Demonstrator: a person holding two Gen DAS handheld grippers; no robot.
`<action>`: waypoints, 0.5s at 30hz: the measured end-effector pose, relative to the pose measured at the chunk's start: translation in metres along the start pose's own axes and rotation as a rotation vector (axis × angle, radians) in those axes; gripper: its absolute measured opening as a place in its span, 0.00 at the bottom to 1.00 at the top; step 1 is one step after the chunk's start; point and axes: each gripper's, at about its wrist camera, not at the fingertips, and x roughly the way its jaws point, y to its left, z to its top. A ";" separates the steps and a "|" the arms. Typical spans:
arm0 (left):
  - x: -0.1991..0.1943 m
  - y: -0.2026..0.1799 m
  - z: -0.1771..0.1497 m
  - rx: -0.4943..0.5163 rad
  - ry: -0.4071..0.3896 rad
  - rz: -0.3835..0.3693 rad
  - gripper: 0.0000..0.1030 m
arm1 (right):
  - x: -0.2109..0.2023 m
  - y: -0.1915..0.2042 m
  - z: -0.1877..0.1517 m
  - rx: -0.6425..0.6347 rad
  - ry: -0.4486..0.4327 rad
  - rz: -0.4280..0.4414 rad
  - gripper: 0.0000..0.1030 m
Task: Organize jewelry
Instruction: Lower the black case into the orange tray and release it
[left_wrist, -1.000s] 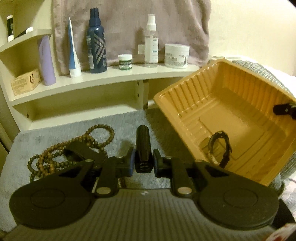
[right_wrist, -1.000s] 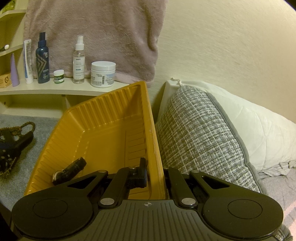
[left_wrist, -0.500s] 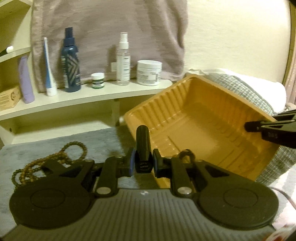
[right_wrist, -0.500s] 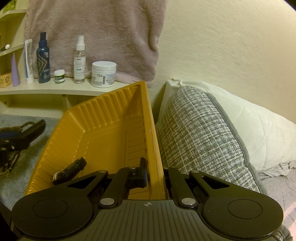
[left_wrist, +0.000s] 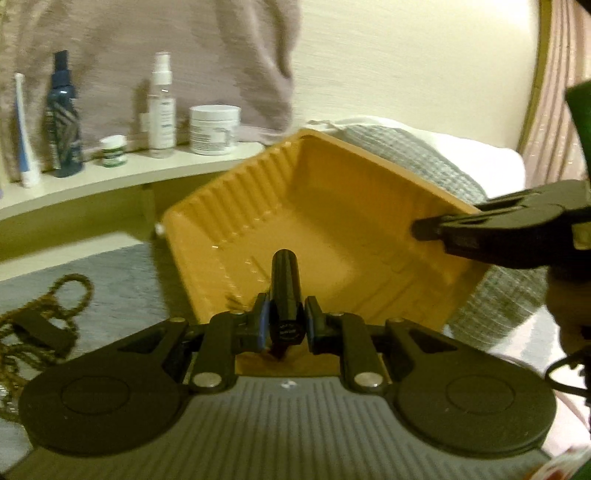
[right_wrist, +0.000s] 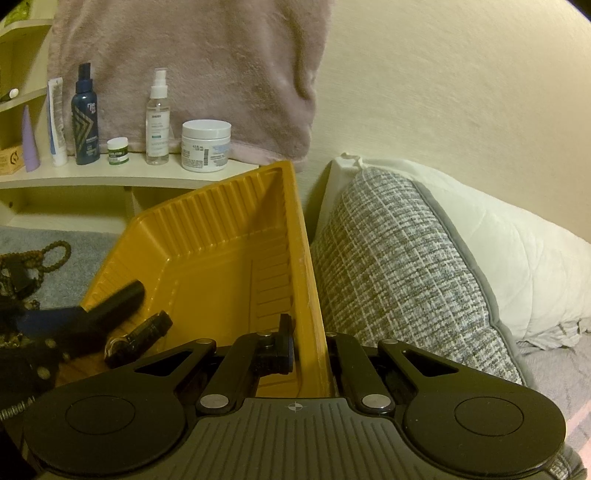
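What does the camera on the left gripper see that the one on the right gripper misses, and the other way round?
Only the left wrist view shows the left gripper shut on a black tube, seen end-on, and the right gripper clamped on the orange tray's rim.

Only the right wrist view shows a dark bracelet lying in the tray, a purple cone on the shelf, and the full grey woven cushion against a white pillow.

Both show the tray, the brown bead strand, the white jar and the spray bottles on the shelf.
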 end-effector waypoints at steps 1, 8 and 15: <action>0.001 -0.002 -0.001 0.006 0.003 -0.014 0.17 | 0.000 -0.001 0.000 0.001 0.000 0.000 0.04; 0.001 -0.005 -0.004 0.028 0.013 -0.035 0.18 | 0.001 -0.001 -0.002 0.003 0.005 0.002 0.04; -0.016 0.013 -0.008 0.044 -0.014 0.102 0.19 | 0.001 -0.001 -0.002 0.006 0.007 0.002 0.04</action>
